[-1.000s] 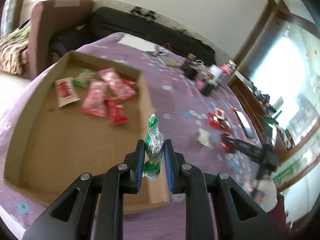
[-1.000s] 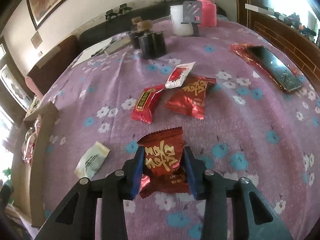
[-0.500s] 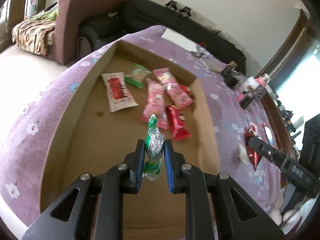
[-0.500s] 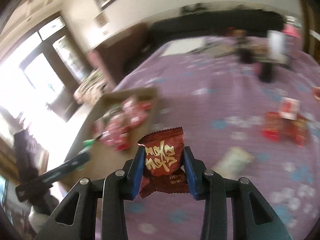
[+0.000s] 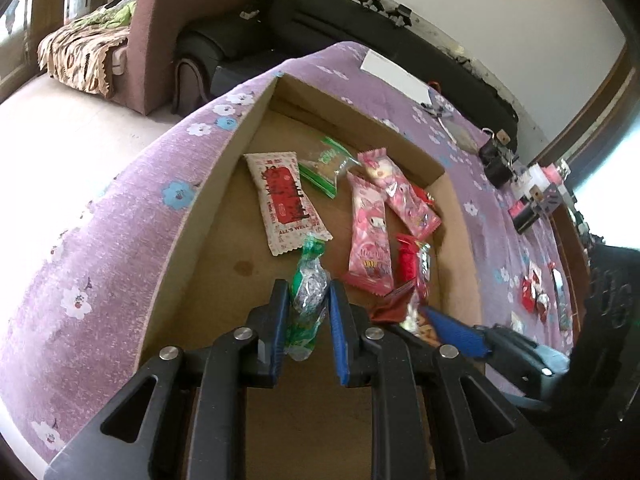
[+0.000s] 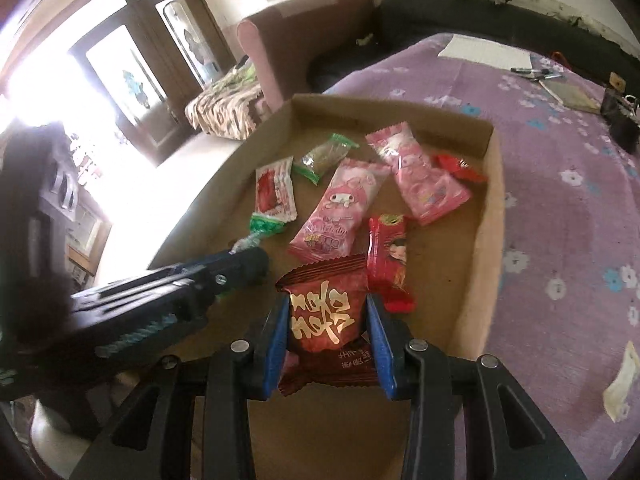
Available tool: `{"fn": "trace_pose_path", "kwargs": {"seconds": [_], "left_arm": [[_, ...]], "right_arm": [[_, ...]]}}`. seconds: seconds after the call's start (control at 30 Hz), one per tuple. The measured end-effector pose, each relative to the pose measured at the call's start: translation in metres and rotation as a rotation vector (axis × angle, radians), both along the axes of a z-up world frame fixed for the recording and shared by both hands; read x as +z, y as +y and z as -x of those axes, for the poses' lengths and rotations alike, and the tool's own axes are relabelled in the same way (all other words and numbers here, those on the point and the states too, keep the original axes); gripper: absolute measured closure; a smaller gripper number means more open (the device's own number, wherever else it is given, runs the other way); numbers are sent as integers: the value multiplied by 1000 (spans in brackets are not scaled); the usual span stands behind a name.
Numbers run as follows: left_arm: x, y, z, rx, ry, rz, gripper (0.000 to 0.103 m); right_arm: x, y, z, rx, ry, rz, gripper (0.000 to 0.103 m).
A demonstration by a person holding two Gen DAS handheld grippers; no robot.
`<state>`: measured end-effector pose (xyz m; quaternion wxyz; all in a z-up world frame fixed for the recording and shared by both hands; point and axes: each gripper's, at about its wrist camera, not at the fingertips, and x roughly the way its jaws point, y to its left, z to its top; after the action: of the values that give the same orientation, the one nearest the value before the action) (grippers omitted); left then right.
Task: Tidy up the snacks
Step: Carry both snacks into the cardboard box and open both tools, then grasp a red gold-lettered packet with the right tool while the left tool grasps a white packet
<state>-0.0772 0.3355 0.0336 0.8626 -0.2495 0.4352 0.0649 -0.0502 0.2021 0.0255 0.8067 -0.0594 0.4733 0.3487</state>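
- The worktop [image 6: 560, 184] is covered in a purple cloth with white and blue flowers; a brown armchair [image 6: 304, 40] and a black sofa [image 6: 460, 12] stand behind it.
- A shallow cardboard box [image 6: 486, 200] lies on the worktop near its edge, open at the top, with both grippers over it.
- The right gripper [image 6: 327, 330] points down into the near part of the box, its blue pads pressed on either side of a dark red snack packet with gold lettering [image 6: 324, 312], which sits upright between them.
- The left gripper [image 5: 308, 316] is nearly closed on a green and silver wrapped candy [image 5: 306, 288], which stands on end between its pads above the box floor, its twisted top just beside a white and red packet [image 5: 286, 200].
- On the box floor beyond lie two pink character packets [image 6: 342, 208], one partly over the other, a small red packet [image 6: 390, 260] next to them, a clear green-edged packet [image 6: 324, 156] and another red wrapper [image 6: 460, 166] near the far corner.
- Out on the cloth, well apart from the box, lies a pale wrapper [image 6: 622, 384].
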Motion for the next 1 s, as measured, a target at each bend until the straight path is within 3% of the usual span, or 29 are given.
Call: {"fn": "trace_pose_path", "kwargs": {"seconds": [0.07,0.3,0.37,0.5,0.57,0.77,1.0], "left_arm": [[3,5,4,15,-12,15,78],[24,9,24,70,-80,28,78],[30,8,29,88,-92,28,75],[45,-3,40,97,-126,19,56],[52,-13,43,87,-138,4,54],[60,-48,39,16,-134,-18,54],[59,-101,26,-89,-119,-29,54]], "right_arm": [[-1,2,2,8,-8,4,62],[15,-1,16,23,-60,-26,56],[24,-8,20,19,-72,-49,53],[39,-26,25,-2,-95,-100,49],[46,-42,27,-22,-102,-127,48],[54,-123,24,-155,-123,-170,45],[45,-276,1,-474,-116,-164,44]]}}
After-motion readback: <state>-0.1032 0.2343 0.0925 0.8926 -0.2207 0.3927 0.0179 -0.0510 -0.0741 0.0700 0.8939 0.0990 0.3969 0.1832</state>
